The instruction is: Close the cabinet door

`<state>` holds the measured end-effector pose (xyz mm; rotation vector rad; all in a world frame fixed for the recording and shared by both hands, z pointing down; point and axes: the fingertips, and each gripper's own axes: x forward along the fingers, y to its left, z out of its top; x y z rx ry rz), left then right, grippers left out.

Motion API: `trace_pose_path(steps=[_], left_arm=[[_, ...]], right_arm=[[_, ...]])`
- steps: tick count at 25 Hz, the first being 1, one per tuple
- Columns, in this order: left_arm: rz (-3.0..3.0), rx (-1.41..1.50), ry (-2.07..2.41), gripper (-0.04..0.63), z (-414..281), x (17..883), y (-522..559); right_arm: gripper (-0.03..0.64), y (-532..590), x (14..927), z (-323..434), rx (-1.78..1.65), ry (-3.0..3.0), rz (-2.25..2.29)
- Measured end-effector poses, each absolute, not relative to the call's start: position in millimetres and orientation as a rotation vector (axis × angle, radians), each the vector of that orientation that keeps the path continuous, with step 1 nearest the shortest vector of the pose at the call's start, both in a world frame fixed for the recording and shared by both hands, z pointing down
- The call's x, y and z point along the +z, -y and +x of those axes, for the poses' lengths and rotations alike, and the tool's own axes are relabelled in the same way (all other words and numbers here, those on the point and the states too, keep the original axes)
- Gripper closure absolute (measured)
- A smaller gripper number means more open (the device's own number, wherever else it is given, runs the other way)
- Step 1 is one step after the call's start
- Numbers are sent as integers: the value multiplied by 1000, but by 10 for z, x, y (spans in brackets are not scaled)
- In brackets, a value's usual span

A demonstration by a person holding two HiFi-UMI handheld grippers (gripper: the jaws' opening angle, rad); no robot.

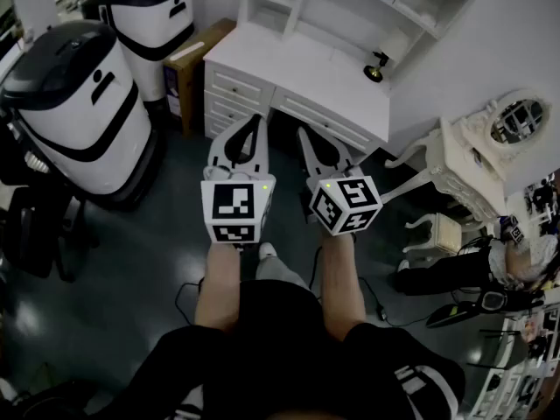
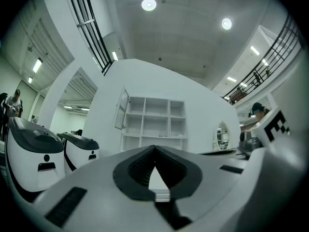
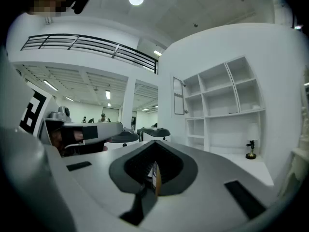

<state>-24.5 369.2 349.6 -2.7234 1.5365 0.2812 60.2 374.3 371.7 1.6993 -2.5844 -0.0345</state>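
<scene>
Two grippers are held side by side above a dark floor (image 1: pixel 131 252), both aimed at a white desk (image 1: pixel 289 68) topped by an open shelf unit (image 2: pixel 154 120). The left gripper (image 1: pixel 252 122) is clenched, its jaws pressed together with nothing between them. The right gripper (image 1: pixel 304 132) is likewise clenched and empty. The door (image 2: pixel 121 109) is found at the shelf unit's upper left corner, swung open and well apart from both grippers. A small lamp (image 1: pixel 376 66) is set on the desk's right end. Two large white-and-black machines (image 1: pixel 79 103) are placed left of the desk, and a cardboard box (image 1: pixel 188 64) is set just beside the desk's left end. An ornate white dressing table (image 1: pixel 468 151) is seen at the right.
</scene>
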Motion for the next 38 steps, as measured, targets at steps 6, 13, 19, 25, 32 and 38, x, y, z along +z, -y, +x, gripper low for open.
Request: trace_pose_path(steps=[6, 13, 19, 25, 32, 38], left_arm=[[-2727, 267, -1552, 583, -325, 3524, -3719], [-2728, 321, -1556, 583, -322, 3470, -3666], [-2734, 338, -1537, 583, -265, 3410, -3591], [-2707, 349, -1594, 583, -462, 3417, -3581], [-2661, 337, -1735, 584, -800, 3593, -3248], [-2687, 308, -1689, 584, -604, 3669, -2884]], right_arm=[[598, -3793, 3724, 504, -26, 2612, 1662], [597, -3745, 3647, 673, -8, 2612, 1760], [597, -3650, 3575, 765, -23, 2597, 1784], [597, -3570, 3611, 485, 52, 2686, 1701], [597, -3318, 3752, 191, 80, 2730, 1593], [597, -2906, 3828, 345, 89, 2714, 1627]])
